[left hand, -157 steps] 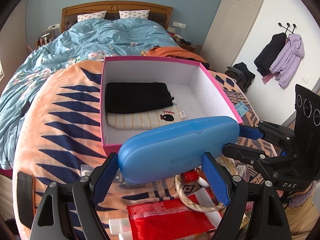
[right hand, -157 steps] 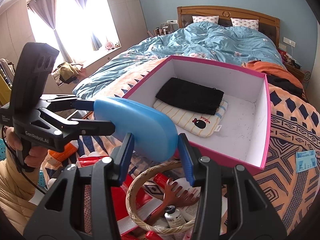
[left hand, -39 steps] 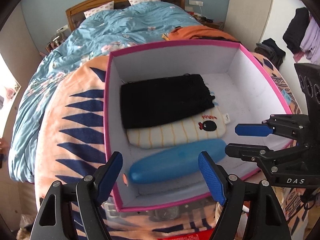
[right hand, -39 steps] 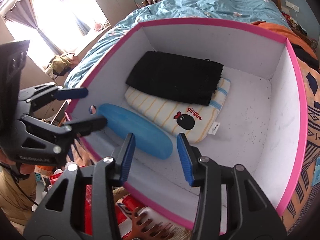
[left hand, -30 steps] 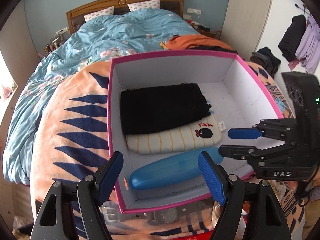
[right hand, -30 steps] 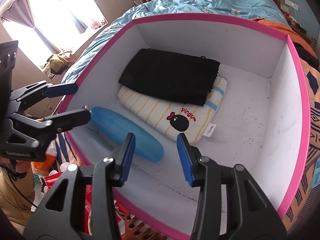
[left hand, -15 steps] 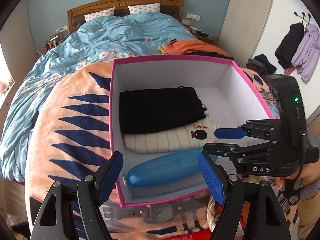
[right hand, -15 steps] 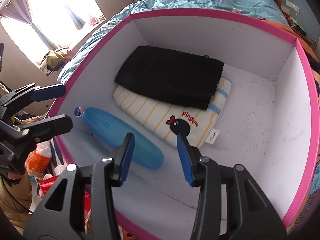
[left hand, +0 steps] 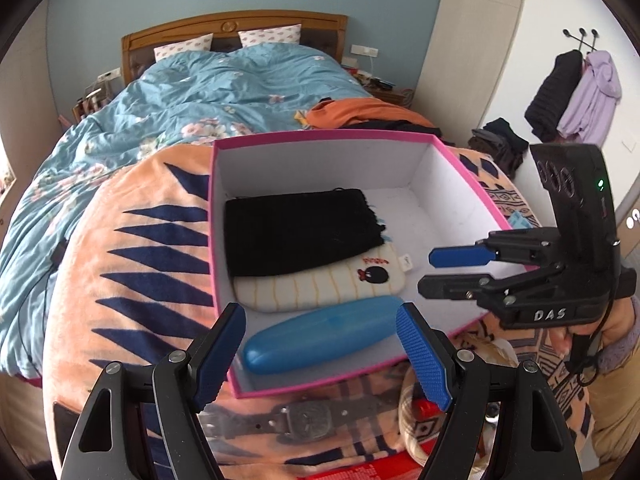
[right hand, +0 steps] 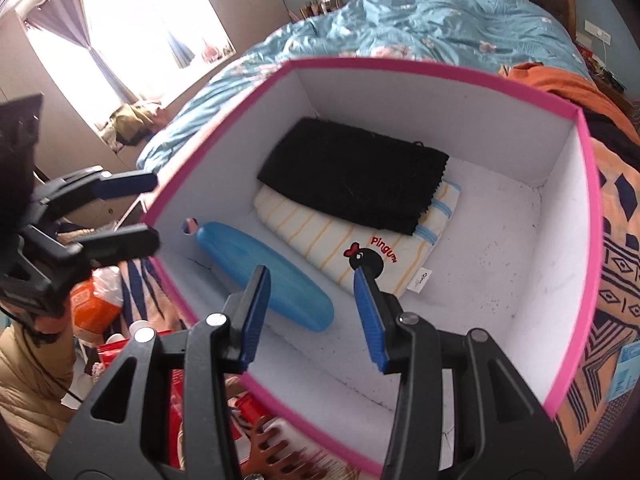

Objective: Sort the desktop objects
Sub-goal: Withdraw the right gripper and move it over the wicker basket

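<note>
While both grippers hang empty, left gripper (left hand: 320,344) jaws wide apart, right gripper (right hand: 312,316) jaws apart, blue case (left hand: 324,334) lies inside pink box (left hand: 320,136), 6 o'clock edge.

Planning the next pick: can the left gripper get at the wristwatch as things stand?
Probably yes: the wristwatch lies uncovered on the blanket outside the pink box, under the left gripper, whose jaws stand open and empty.

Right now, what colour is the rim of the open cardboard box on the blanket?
Pink, with white walls inside; the rim shows best in the right wrist view.
</note>
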Available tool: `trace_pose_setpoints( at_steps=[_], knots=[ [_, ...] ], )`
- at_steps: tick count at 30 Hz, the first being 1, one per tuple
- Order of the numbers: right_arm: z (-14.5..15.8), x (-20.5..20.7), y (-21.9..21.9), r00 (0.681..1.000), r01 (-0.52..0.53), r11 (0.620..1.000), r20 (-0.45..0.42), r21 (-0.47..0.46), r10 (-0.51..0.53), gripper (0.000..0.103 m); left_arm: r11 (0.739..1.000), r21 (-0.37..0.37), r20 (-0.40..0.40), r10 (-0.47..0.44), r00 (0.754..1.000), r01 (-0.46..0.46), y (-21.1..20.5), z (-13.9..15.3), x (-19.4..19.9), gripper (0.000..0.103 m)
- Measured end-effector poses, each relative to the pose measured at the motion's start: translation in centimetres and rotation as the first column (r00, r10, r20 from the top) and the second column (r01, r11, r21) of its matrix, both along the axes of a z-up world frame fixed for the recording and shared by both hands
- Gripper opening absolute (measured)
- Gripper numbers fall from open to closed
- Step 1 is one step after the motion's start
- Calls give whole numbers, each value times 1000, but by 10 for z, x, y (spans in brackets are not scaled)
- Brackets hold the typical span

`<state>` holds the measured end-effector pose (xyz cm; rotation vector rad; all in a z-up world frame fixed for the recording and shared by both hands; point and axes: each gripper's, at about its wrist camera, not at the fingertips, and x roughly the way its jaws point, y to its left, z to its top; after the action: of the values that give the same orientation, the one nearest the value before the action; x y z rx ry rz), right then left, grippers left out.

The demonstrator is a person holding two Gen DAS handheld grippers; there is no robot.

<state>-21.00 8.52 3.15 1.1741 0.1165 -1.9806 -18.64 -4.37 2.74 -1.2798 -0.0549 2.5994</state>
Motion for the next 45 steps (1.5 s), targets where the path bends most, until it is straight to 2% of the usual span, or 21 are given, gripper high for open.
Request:
trace_pose_setpoints(
  at_steps=[7, 14, 19, 30, 43, 45],
  knots=[
    [20, 22, 14, 999, -7, 997, -43, -83, 4, 46, 999, 22, -35, -45, 998, 46, 13, 11, 25, 80],
    [34, 56, 31, 995, -32, 993, -92, -117, 21, 47, 996, 30, -48, -86, 995, 87, 26, 23, 54, 80],
    [35, 80, 47, 994, -33, 992, -107, -120, 20, 48, 993, 33, -30, -108, 994, 109, 32, 19, 69, 80],
    [11, 127, 75, 996, -5, 994, -92, -110, -6, 48, 990, 80, 38, -121, 992, 117, 37, -7, 92, 80],
    [-18, 153, 100, 997, 71, 989, -18, -129, -74, 49, 981, 154, 160, -143, 977, 119, 48, -57, 107, 80],
    [-21, 155, 104, 996, 84, 987, 0, -135, -85, 52, 979, 166, 169, -144, 975, 116, 50, -61, 107, 80]
  ],
)
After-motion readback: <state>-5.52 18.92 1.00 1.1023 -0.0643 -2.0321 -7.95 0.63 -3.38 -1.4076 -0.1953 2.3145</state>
